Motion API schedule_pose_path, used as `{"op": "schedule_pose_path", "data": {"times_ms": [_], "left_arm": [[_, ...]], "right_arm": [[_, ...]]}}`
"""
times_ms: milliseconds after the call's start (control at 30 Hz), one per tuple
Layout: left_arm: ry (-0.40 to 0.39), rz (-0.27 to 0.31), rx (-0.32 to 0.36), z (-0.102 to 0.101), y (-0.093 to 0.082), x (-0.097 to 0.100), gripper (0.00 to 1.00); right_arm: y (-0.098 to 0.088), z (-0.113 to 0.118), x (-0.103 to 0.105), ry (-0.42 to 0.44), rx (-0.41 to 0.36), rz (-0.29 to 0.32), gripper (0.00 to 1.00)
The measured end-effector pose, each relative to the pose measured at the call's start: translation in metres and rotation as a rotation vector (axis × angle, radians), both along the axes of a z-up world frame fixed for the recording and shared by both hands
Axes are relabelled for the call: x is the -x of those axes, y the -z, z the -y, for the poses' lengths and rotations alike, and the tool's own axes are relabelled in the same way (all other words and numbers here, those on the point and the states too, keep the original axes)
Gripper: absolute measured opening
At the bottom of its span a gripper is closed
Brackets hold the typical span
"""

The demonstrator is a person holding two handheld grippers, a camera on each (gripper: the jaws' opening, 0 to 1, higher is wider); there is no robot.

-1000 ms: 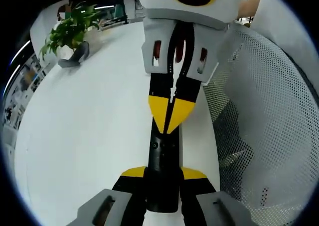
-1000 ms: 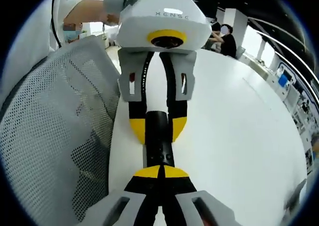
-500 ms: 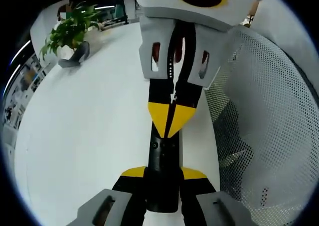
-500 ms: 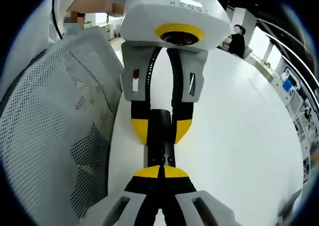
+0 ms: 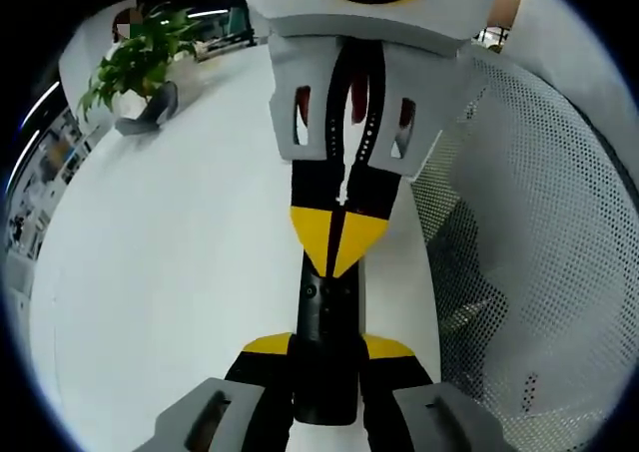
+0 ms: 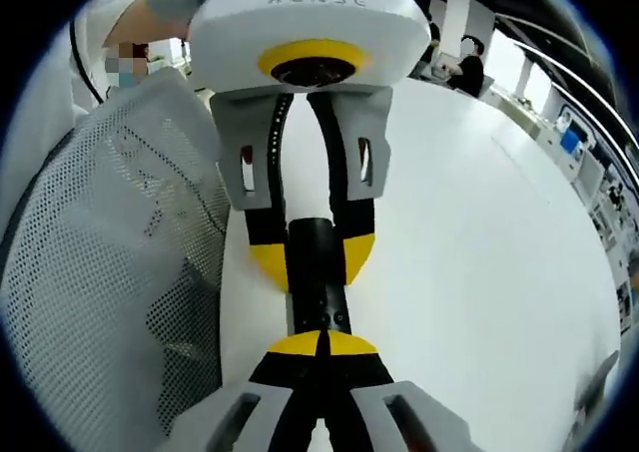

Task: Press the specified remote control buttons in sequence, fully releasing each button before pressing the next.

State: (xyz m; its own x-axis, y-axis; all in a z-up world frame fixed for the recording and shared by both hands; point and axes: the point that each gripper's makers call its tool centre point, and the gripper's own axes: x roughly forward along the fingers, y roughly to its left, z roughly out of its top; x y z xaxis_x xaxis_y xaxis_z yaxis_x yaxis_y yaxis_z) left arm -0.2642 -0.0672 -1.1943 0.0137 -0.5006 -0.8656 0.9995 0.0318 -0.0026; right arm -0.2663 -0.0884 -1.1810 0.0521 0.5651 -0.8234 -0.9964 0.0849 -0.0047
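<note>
Remote ends hidden by both tools; buttons too small

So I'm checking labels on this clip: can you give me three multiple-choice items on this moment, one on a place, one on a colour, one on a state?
1. Where is the potted plant?
A. at the far edge of the white table
B. on the mesh chair
C. between the jaws

2. What colour are the tips of both grippers?
A. red
B. yellow
C. green

3. How does the left gripper stand?
A. wide open over bare table
B. shut on the remote
C. lying on its side

Key: 1 A, it stands far across the table in the left gripper view. 2 B, yellow pads show on both. 3 B, its jaws clamp the black remote, while the right gripper points shut tips at its buttons; the mesh chair is alongside.
</note>
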Motion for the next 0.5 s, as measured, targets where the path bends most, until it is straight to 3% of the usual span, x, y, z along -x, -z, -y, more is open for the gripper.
{"op": "schedule_pose_path", "data": {"times_ms": [167, 500], "left_arm": [[-0.007, -0.004, 0.002, 0.000, 0.000, 0.000, 0.24], [-0.018, -0.004, -0.024, 0.000, -0.001, 0.001, 0.24]], "right_arm": [[-0.001, 0.001, 0.000, 0.050, -0.024, -0.075, 0.00], [0.000, 0.015, 0.001, 0.073, 0.011, -0.076, 0.00]]}}
